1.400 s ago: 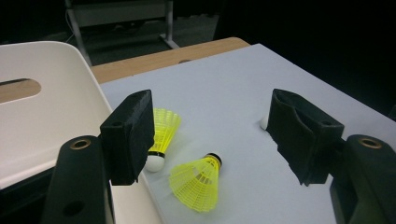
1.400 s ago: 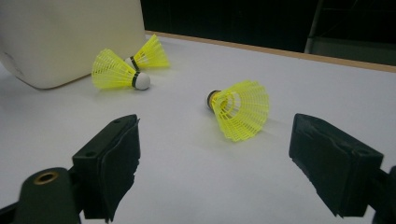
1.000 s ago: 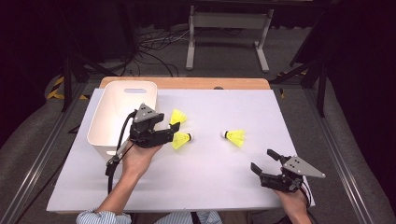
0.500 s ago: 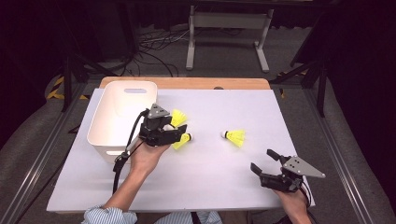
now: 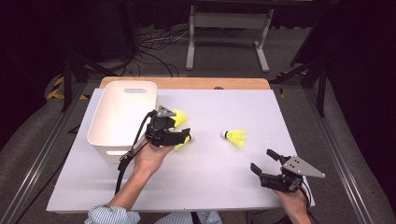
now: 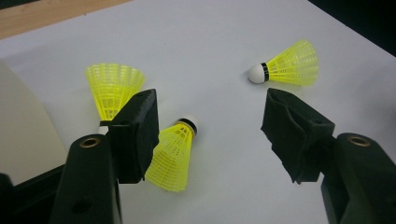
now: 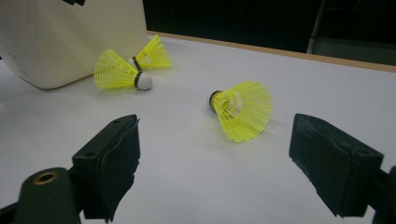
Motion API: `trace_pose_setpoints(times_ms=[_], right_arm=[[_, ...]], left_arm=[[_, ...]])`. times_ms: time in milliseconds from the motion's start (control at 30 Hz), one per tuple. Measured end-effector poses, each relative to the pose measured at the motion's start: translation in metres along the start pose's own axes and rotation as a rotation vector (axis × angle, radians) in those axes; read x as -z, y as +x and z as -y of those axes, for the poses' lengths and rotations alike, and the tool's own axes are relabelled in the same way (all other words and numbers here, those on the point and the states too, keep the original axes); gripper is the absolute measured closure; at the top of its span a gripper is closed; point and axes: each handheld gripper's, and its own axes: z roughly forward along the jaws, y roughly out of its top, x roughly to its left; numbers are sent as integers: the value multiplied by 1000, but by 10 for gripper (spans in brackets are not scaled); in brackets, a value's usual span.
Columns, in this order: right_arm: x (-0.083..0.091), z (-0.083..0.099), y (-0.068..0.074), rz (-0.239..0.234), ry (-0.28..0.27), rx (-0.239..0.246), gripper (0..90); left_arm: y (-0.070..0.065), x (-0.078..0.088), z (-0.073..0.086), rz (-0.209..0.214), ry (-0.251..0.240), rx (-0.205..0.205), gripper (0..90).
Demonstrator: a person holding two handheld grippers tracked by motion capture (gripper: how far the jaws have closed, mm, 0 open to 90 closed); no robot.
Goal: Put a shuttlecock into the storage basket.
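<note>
Risk: left gripper (image 5: 180, 135) jaws stand wide apart with nothing held; near shuttlecock (image 6: 173, 151) lies on its side under left pad, off-centre, not between pads; closing from here likely clips mesh skirt, rolls it away or nudges second shuttlecock (image 6: 113, 89) just beyond it, beside white bin (image 5: 122, 116). Third shuttlecock (image 5: 235, 137) lies well apart from bin on white counter (image 5: 210, 177), ahead of right gripper (image 5: 267, 161), jaws also apart, empty
</note>
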Motion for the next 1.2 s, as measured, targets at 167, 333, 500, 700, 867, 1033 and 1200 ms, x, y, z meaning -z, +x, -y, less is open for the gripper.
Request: trace_pose_setpoints(times_ms=[167,333,500,700,867,1033,1200], right_arm=[[0,0,0,-1,0,0,170],[0,0,0,-3,1,2,170],[0,0,0,-2,2,3,170],[0,0,1,-3,2,3,170],[0,0,1,-3,2,3,170],[0,0,1,-4,2,4,170],[0,0,1,-5,2,4,170]], left_arm=[[0,-5,-1,0,31,0,370],[-1,-7,-1,-18,56,-9,370],[-4,-10,-1,-25,74,-6,370],[-8,-15,-1,-40,104,6,376],[-11,-21,-1,-53,143,25,385],[-11,-25,0,-68,170,38,390],[-11,-31,5,-82,199,63,393]])
